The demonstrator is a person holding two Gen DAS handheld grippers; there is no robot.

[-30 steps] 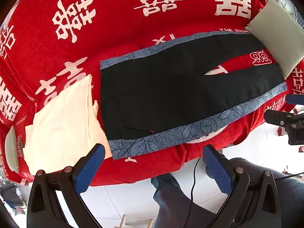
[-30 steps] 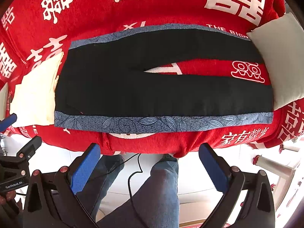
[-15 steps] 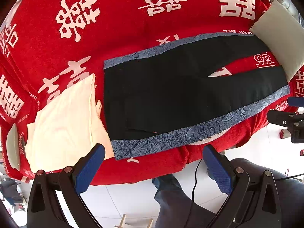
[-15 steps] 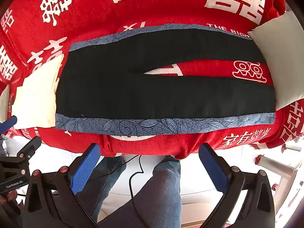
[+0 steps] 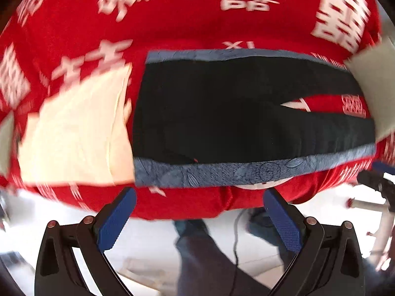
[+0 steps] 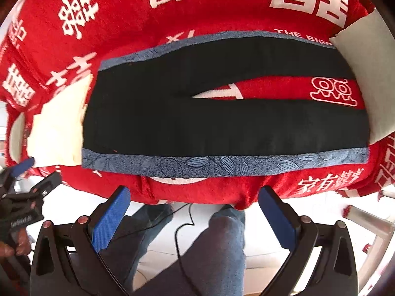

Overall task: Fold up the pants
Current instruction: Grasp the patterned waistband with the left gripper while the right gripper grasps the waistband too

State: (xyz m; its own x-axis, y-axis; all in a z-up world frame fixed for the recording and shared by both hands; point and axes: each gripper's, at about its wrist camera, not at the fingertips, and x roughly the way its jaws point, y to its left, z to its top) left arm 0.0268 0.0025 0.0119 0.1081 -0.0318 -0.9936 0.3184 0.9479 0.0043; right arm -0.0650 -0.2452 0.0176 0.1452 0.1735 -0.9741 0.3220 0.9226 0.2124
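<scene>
The black pants (image 6: 222, 123) with blue leaf-patterned side stripes lie flat and unfolded on the red blanket (image 6: 197, 12), waist beside a cream folded cloth (image 6: 59, 133), hems by a pale pillow (image 6: 370, 79). The left tool (image 5: 198, 218) and right tool (image 6: 193, 215) both hang released, short of the blanket's edge, grasping nothing

Even daylight fills both fisheye views with hardly any shadow, the left wrist view motion-smeared across the red blanket (image 5: 187, 24) and cream cloth (image 5: 74, 135), the right one sharp, both bulging toward dark vignetted corners, with the white floor (image 6: 212, 202) washed out.
</scene>
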